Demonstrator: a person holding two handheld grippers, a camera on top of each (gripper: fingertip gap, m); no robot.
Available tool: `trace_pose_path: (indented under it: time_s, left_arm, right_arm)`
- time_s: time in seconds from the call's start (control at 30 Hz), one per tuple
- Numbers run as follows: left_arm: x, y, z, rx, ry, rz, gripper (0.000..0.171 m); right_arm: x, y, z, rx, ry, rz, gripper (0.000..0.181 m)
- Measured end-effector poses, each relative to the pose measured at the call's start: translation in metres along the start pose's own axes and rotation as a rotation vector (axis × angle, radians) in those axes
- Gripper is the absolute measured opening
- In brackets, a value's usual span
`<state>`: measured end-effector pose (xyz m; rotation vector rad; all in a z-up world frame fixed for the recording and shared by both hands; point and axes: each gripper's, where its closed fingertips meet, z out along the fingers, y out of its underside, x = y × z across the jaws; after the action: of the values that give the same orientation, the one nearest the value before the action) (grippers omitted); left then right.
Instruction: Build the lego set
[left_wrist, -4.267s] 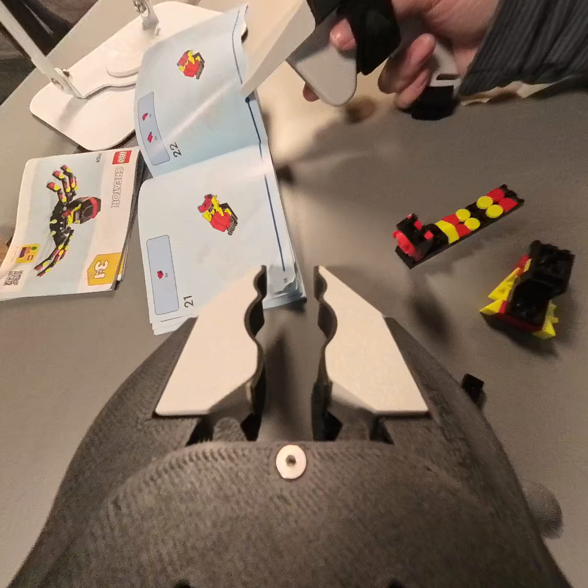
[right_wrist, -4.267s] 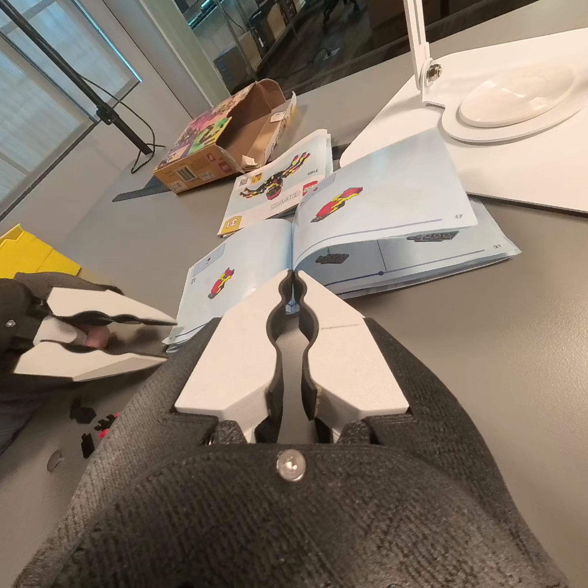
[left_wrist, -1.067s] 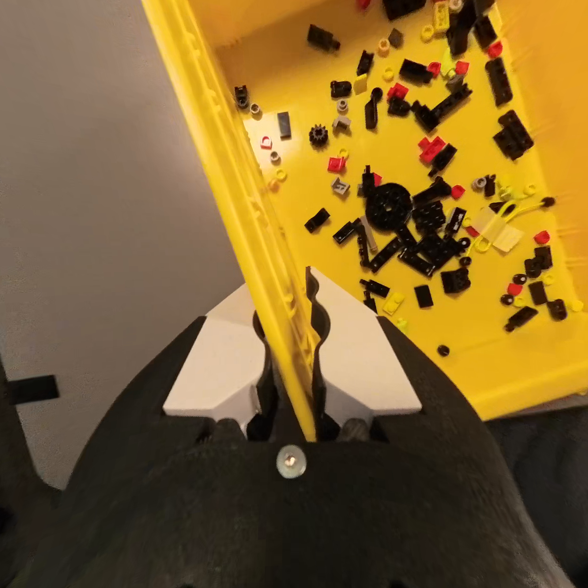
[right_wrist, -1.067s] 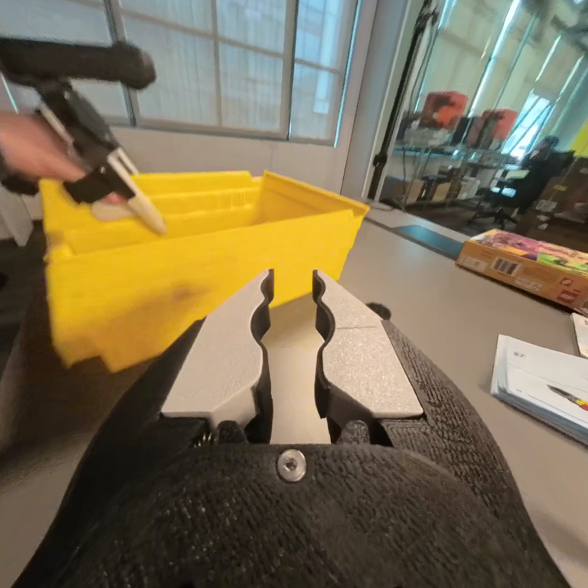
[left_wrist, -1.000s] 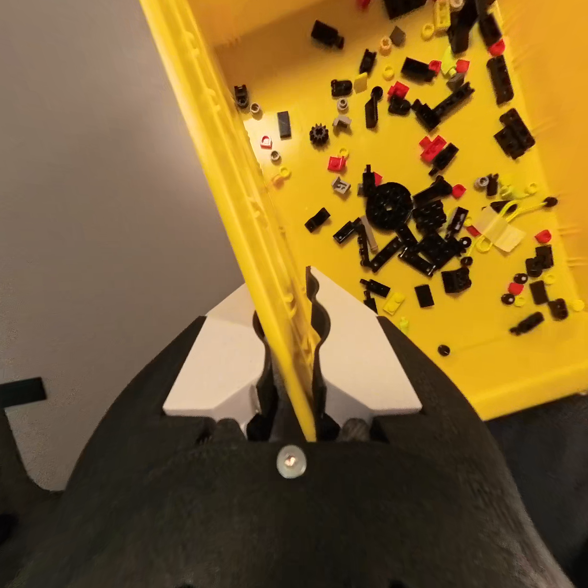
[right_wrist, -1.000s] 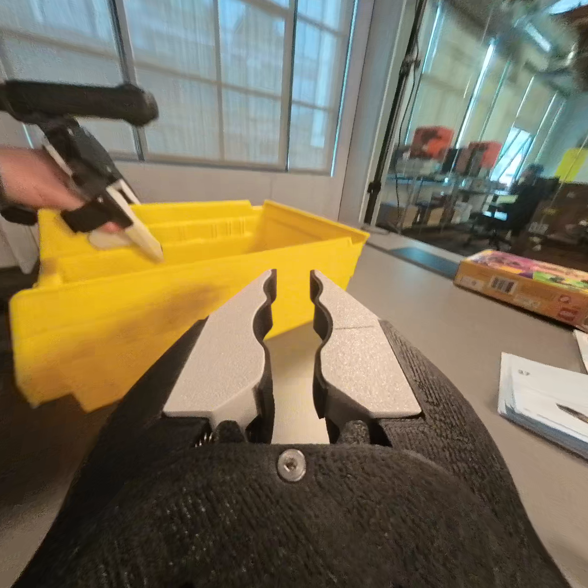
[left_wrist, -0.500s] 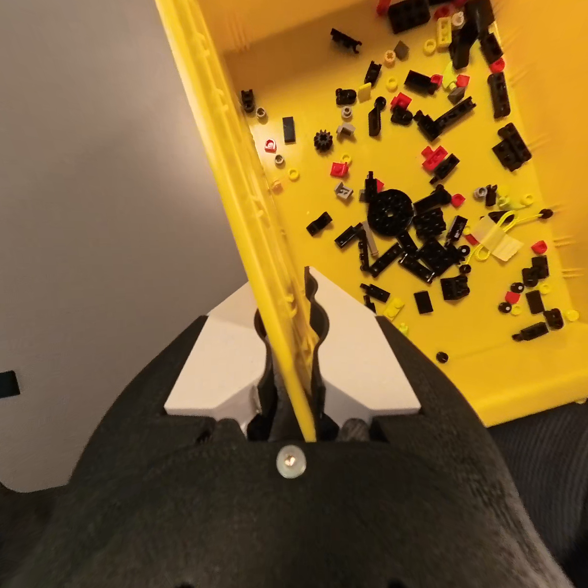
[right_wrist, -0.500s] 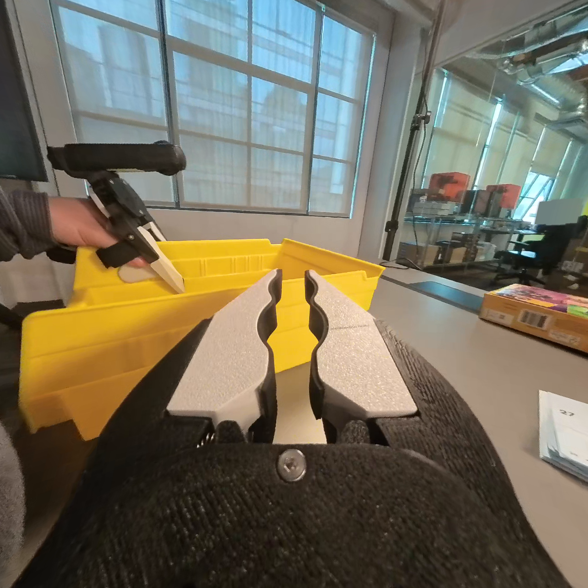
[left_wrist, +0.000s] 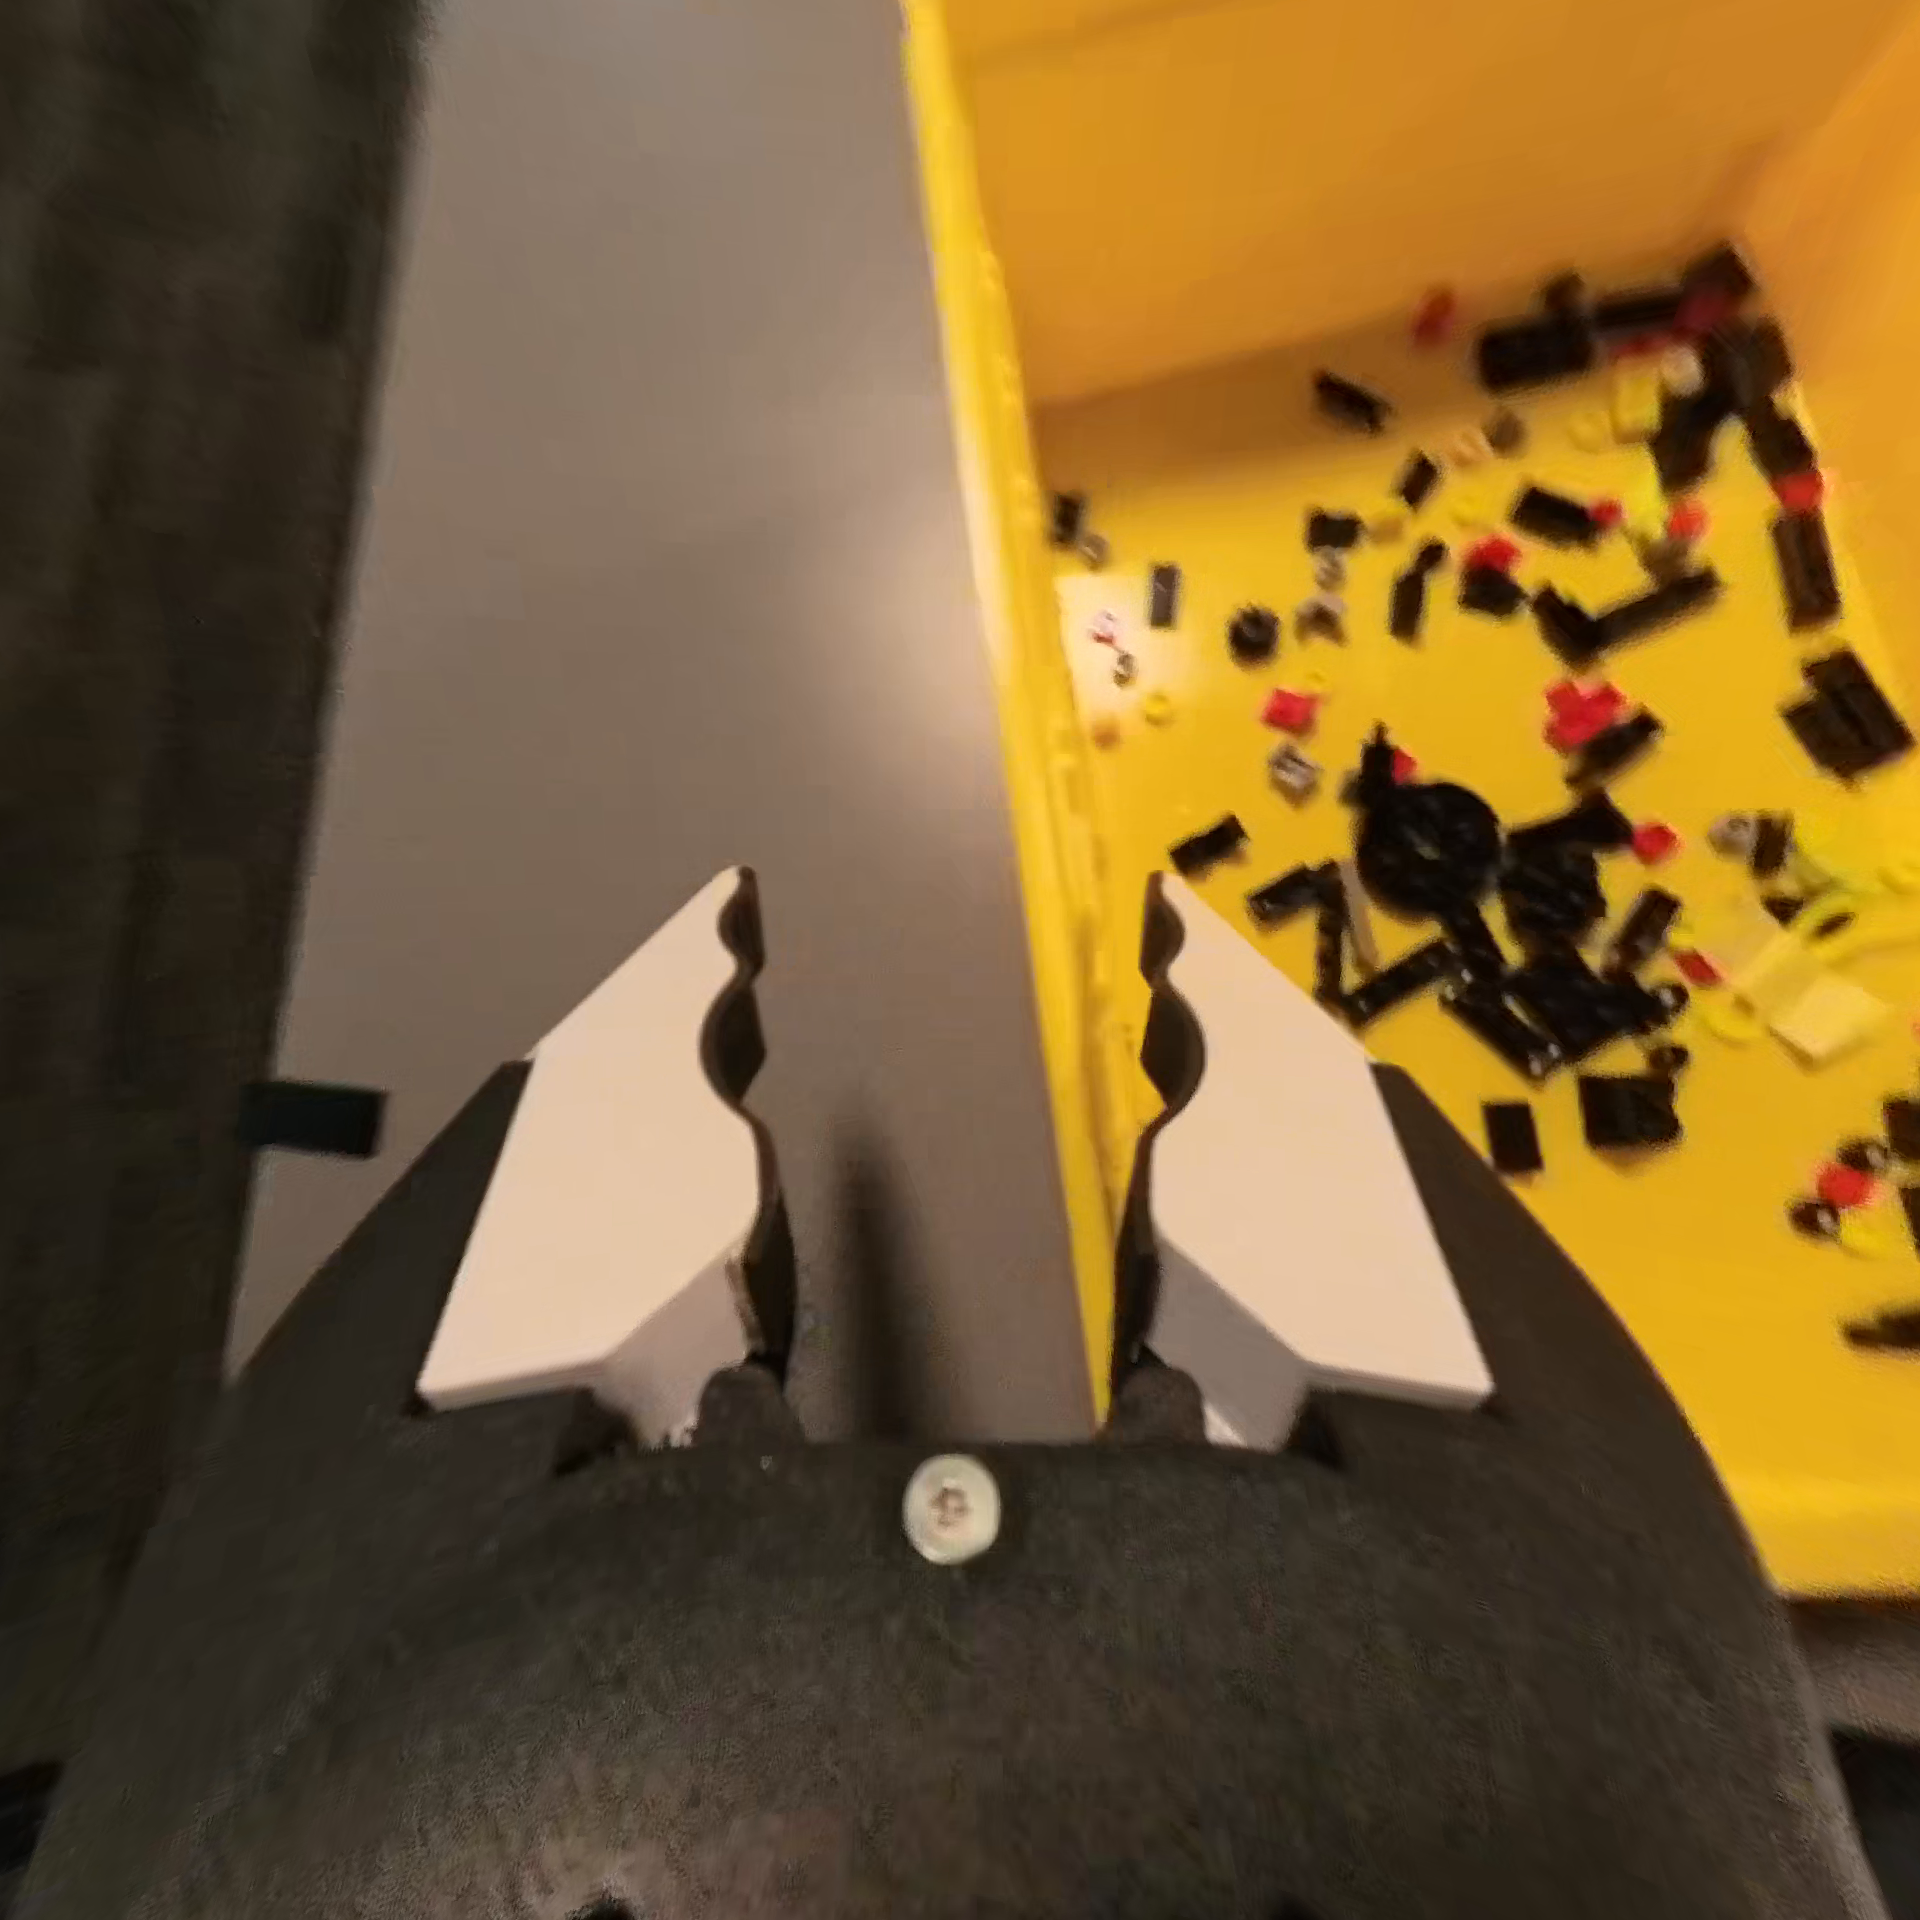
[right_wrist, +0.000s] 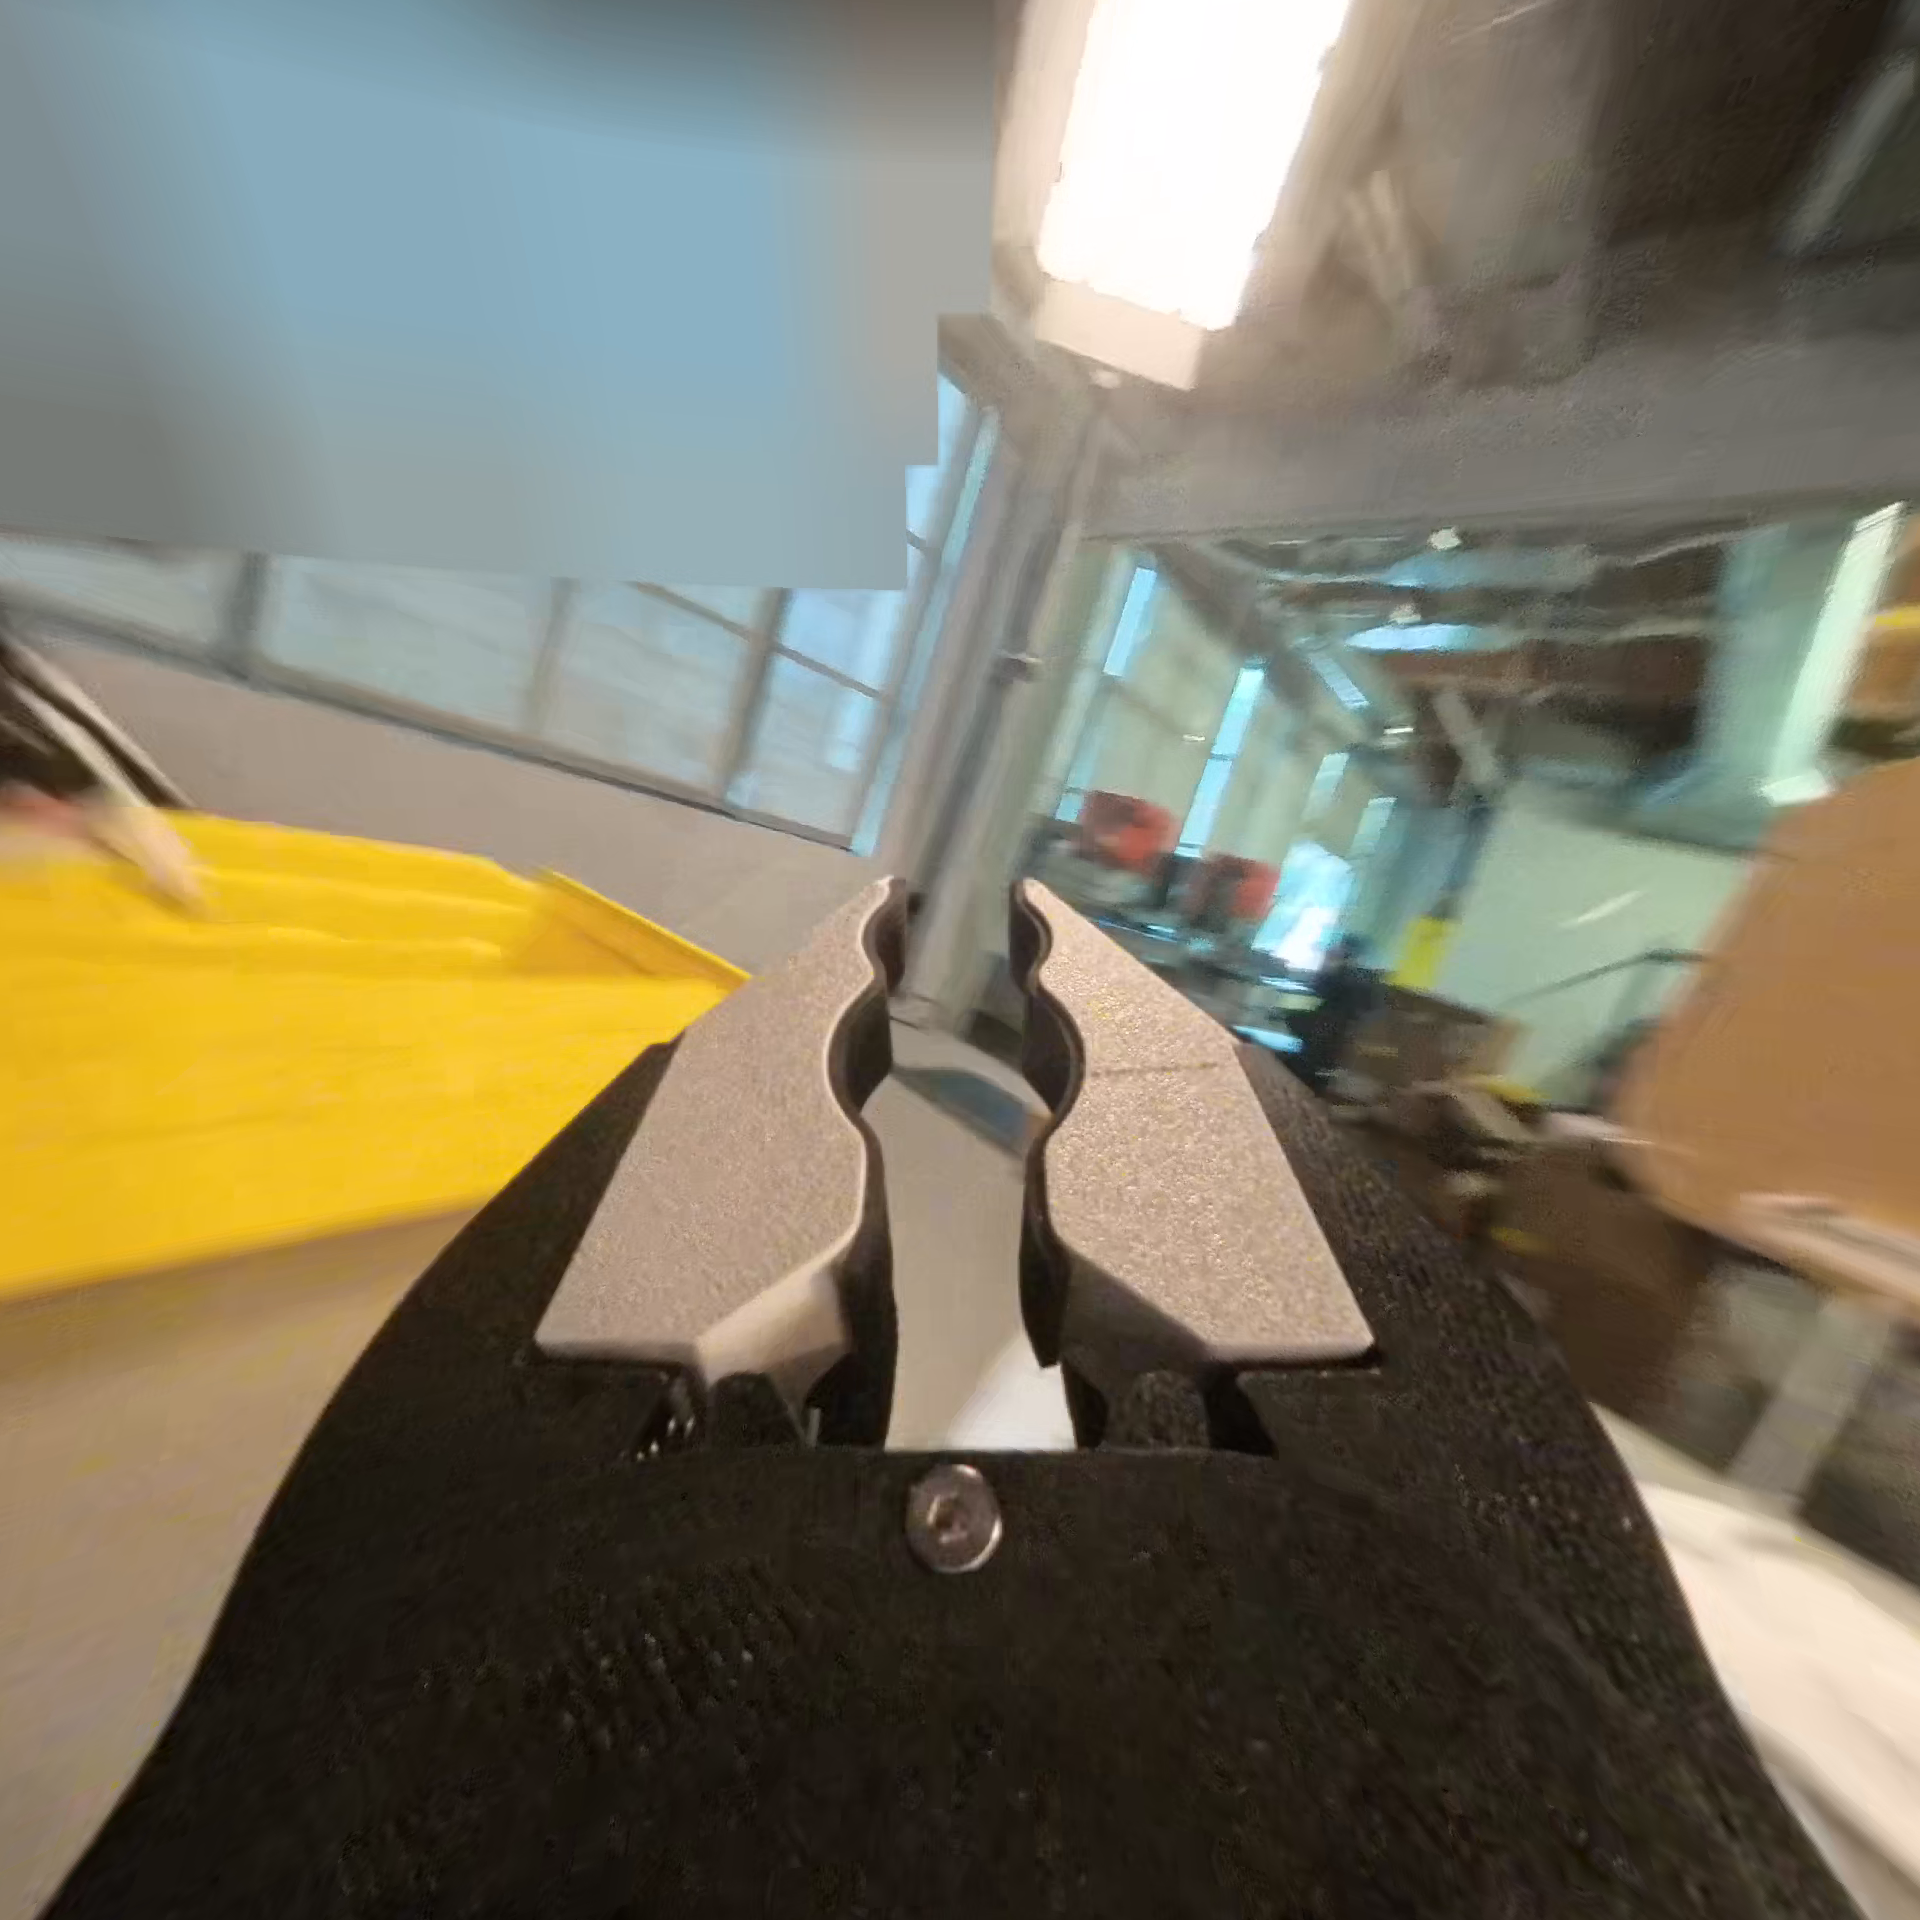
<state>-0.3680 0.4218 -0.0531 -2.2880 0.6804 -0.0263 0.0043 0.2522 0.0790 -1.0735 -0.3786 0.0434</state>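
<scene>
We take the yellow bin (left_wrist: 1351, 260) as our landmark. In the left wrist view, the left gripper (left_wrist: 945, 894) has its jaws wide apart and holds nothing. The near side wall of the bin runs up between the two fingers, close to the inner face of the right-hand finger; whether it touches that finger we cannot tell. The other finger is over the grey table (left_wrist: 644, 520), outside the bin.

On the floor of the bin lie the loose lego pieces (left_wrist: 1507, 883), mostly black, with some red and yellow ones. A round black piece (left_wrist: 1429, 831) lies in the middle of the heap. This picture is blurred, so we cannot tell the small shapes.

In the right wrist view, the right gripper (right_wrist: 956, 904) has its jaws narrow, with a small gap between them, and nothing is in the gap. It is beside the bin (right_wrist: 260, 1039), outside its wall. Over the far edge of the bin we see a hand (right_wrist: 62, 821), very blurred.
</scene>
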Motion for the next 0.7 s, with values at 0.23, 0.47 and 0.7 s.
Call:
trace_pose_path:
  time_s: [0.23, 0.47, 0.7]
  left_arm:
    - [0.021, -0.059, -0.113, 0.577, -0.169, -0.108, 0.068]
    - [0.234, -0.095, -0.169, 0.985, 0.408, 0.001, 0.06]
    - [0.368, -0.113, -0.078, 0.84, 0.731, 0.01, 0.052]
  right_arm:
    - [0.155, 0.082, -0.051, -0.261, 0.184, -0.444, 0.018]
    - [0.139, 0.131, -0.036, -0.312, -0.008, -0.467, 0.019]
    - [0.09, 0.186, -0.027, -0.441, -0.348, -0.644, 0.018]
